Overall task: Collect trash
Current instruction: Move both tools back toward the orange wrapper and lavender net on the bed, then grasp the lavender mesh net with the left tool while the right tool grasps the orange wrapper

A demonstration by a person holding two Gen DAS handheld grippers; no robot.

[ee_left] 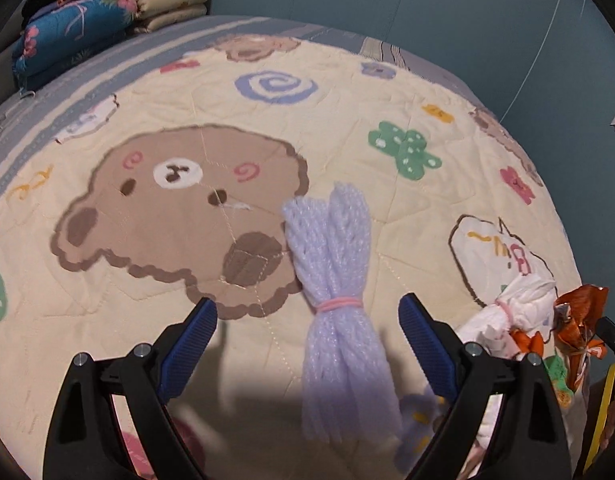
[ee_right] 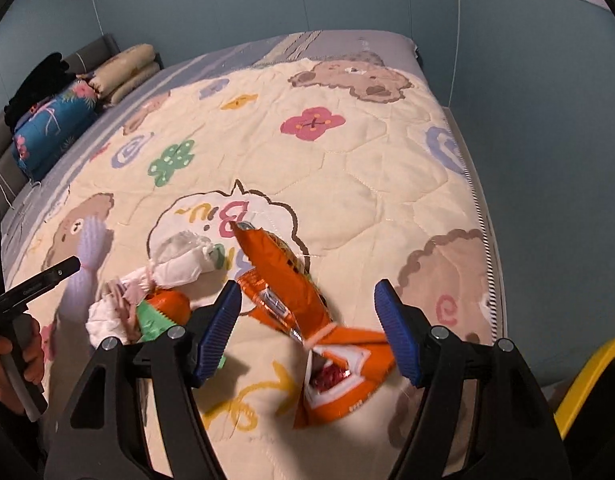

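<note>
We are at the approach step. Our left tongs (ee_left: 307, 332) gape over the lilac foam net (ee_left: 331, 280) at twelve o'clock on the bed (ee_left: 107, 320); our right tongs (ee_right: 307, 320), also agape, straddle the orange wrapper (ee_right: 283, 280). Next: lower and pinch.

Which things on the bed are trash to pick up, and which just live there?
Trash:
- purple foam net
- white bundle
- orange wrapper
- green scrap

Just lying about:
- bear quilt
- blue blanket
- beige blanket
</note>
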